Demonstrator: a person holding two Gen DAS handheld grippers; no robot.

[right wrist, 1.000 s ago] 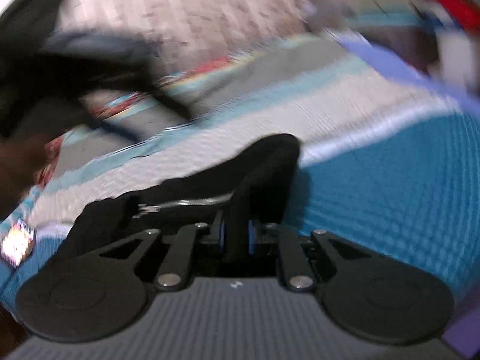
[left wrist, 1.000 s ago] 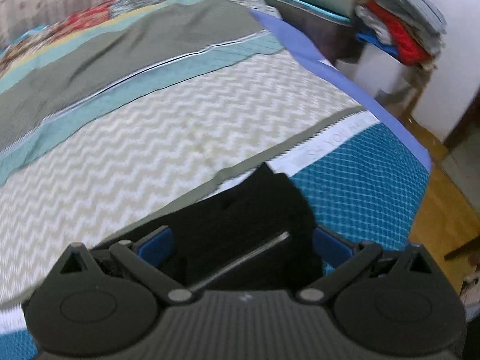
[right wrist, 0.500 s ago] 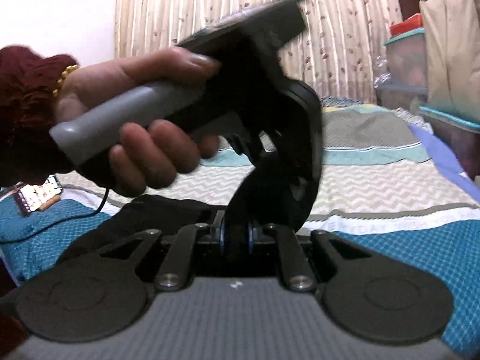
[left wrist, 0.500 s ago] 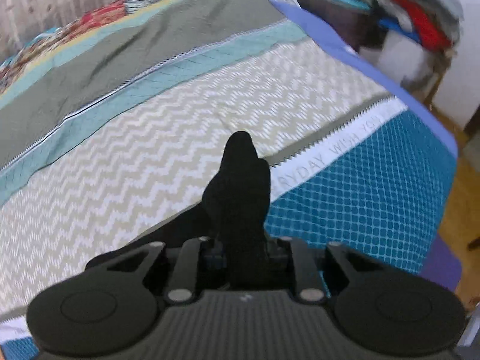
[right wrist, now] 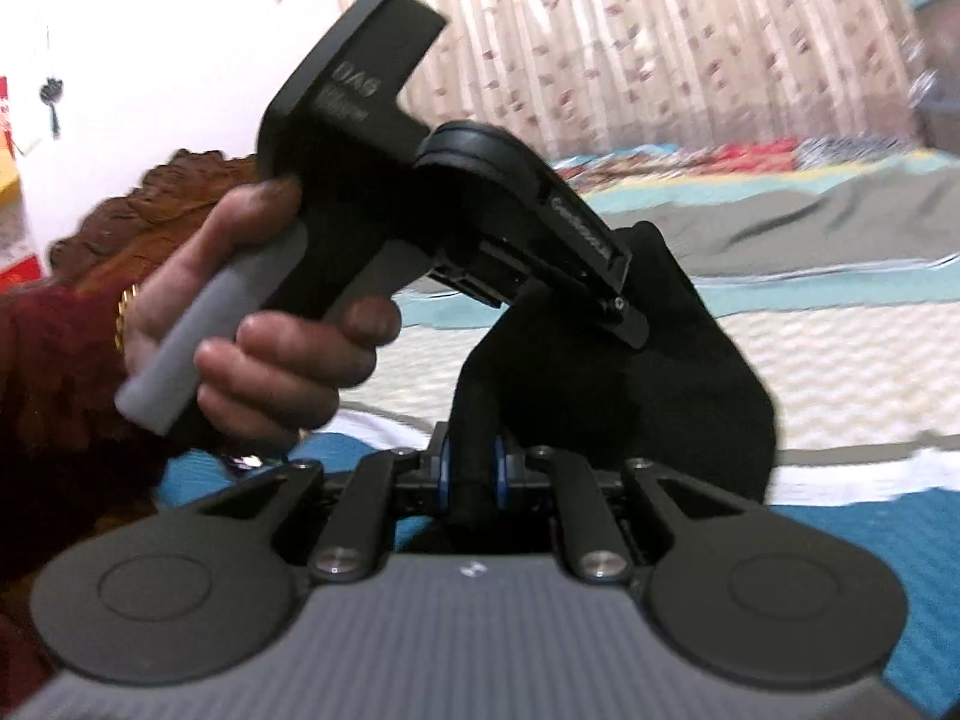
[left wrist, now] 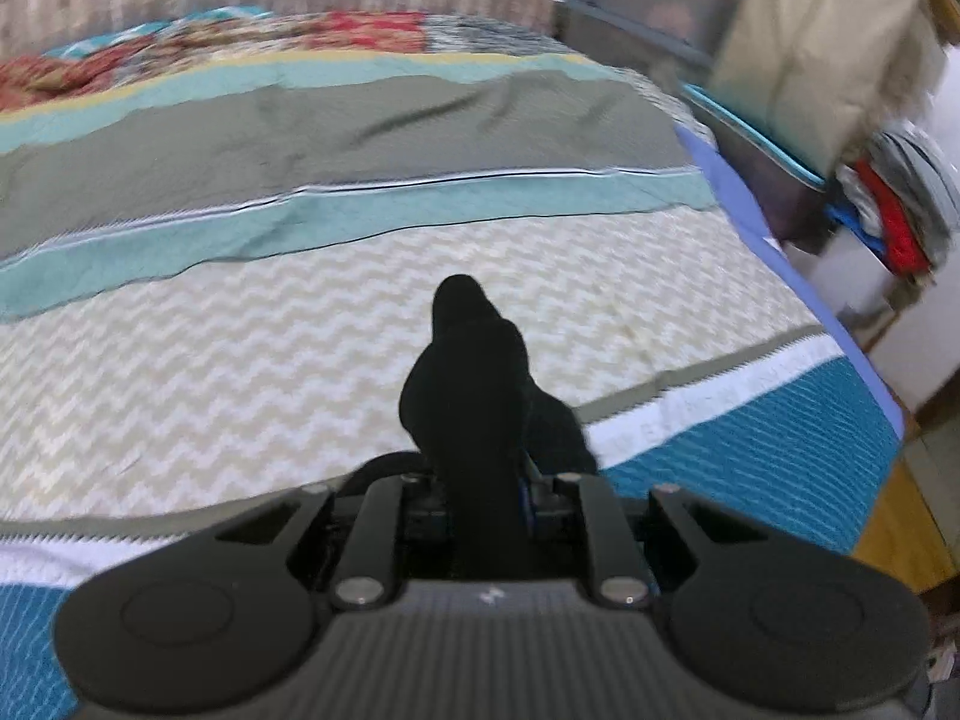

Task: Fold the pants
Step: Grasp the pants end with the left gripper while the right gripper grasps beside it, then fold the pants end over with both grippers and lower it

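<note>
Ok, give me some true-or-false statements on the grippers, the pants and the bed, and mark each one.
1. The left gripper is shut on the black pants. True.
2. The right gripper is open and holds nothing. False: it is shut on the pants.
3. The bedspread is plain white. False: it has chevron, teal and grey bands.
4. The right wrist view shows a hand gripping the left gripper's handle. True.
</note>
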